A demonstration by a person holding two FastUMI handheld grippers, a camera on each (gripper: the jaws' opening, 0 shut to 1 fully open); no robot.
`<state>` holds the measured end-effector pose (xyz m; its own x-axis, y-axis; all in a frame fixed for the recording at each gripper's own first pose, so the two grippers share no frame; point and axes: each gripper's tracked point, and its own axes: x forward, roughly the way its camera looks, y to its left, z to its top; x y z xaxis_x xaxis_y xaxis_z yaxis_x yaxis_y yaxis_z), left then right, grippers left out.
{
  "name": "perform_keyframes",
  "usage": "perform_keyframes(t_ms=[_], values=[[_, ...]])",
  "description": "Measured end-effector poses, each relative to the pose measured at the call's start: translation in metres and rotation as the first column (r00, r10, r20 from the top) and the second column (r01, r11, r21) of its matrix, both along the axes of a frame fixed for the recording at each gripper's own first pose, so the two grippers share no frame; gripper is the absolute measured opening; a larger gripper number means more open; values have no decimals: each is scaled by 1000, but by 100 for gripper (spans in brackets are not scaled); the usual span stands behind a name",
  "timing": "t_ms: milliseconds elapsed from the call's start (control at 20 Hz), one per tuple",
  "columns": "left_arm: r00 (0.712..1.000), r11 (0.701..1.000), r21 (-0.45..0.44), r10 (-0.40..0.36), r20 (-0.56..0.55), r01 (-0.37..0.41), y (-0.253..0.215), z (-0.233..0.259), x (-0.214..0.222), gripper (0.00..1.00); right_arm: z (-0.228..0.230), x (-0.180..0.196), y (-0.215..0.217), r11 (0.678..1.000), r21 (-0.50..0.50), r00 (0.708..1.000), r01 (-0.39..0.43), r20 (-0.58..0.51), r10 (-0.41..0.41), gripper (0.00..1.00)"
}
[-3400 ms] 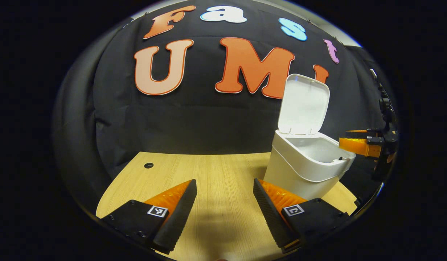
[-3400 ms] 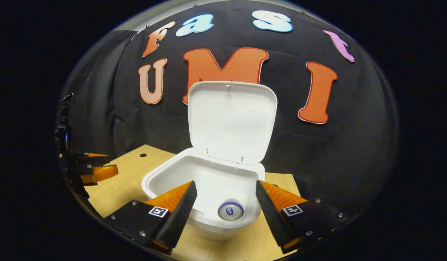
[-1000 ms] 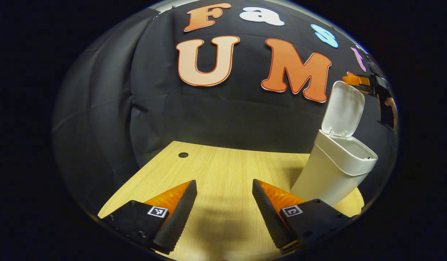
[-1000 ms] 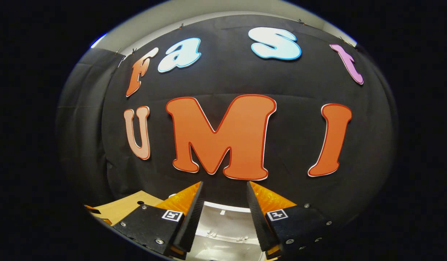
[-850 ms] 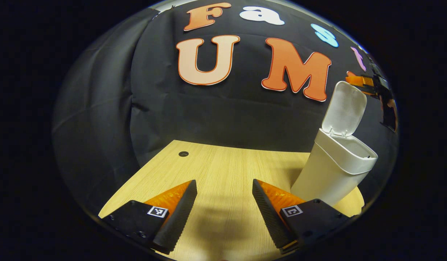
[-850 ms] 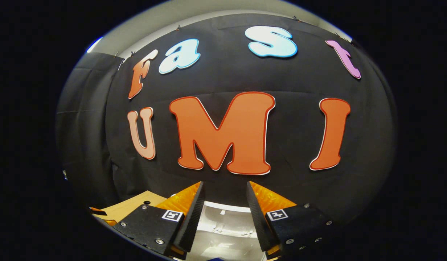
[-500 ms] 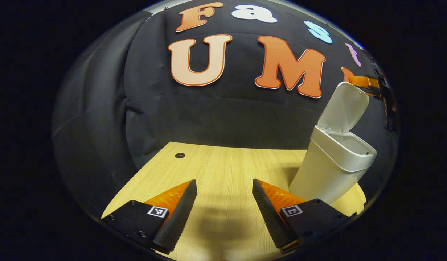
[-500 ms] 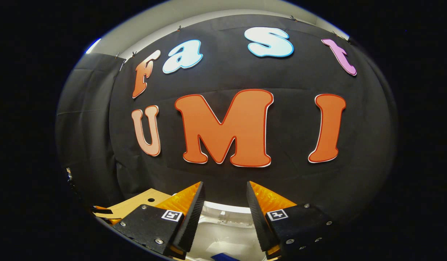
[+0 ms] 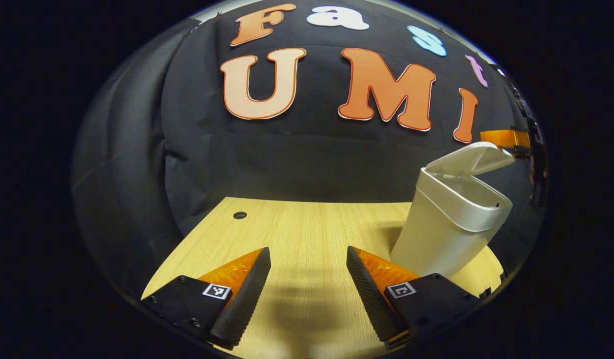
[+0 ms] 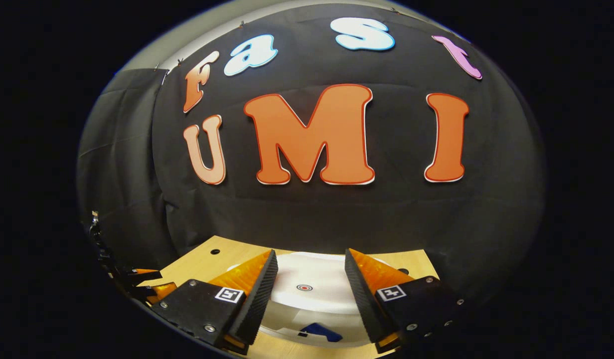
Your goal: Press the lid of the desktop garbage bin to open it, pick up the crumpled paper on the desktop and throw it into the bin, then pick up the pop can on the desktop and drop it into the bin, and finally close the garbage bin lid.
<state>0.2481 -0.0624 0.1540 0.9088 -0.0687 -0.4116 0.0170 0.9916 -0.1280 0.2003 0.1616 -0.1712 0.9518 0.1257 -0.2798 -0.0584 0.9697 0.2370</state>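
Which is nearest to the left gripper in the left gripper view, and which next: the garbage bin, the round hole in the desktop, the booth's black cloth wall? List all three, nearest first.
1. Garbage bin: on the desktop just beyond the left gripper, to its right.
2. Round hole: near the desktop's far edge, to the left.
3. Black cloth wall: behind the desktop, farthest back.

I find no readable words or numbers on my own parts or the bin (image 9: 449,224). Square black-and-white coded markers sit on my fingers (image 9: 239,294), low in both views, bearing patterns, not text.
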Motion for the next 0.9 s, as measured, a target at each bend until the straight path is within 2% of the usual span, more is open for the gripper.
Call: perform_keyframes(t_ms=[100,150,200,450,650,750,900], values=[[1000,1000,-2,-2,-8,2,-2,-1,-2,98,-20,-5,6,1000,8,999,-15,-43,15,90],[1000,1000,1,-4,-9,4,-2,-2,-2,98,-27,-7,8,1000,9,998,-18,-60,18,97],[1000,1000,4,-3,-12,3,-1,-3,-3,98,-32,-9,10,1000,8,998,-20,-66,20,98],[999,1000,-11,11,-31,-12,-2,-7,-9,98,-55,-16,16,999,-30,995,-28,-99,25,98],[999,1000,24,9,-39,-8,1,-9,-11,98,-65,-26,17,996,-81,994,-30,-109,21,98],[999,1000,31,3,-47,-2,0,-11,-12,95,-64,-25,17,998,-65,996,-4,-93,-2,98],[997,1000,-8,13,-78,-14,-8,-16,-16,98,-63,-28,18,996,-79,997,45,-55,-50,98]])
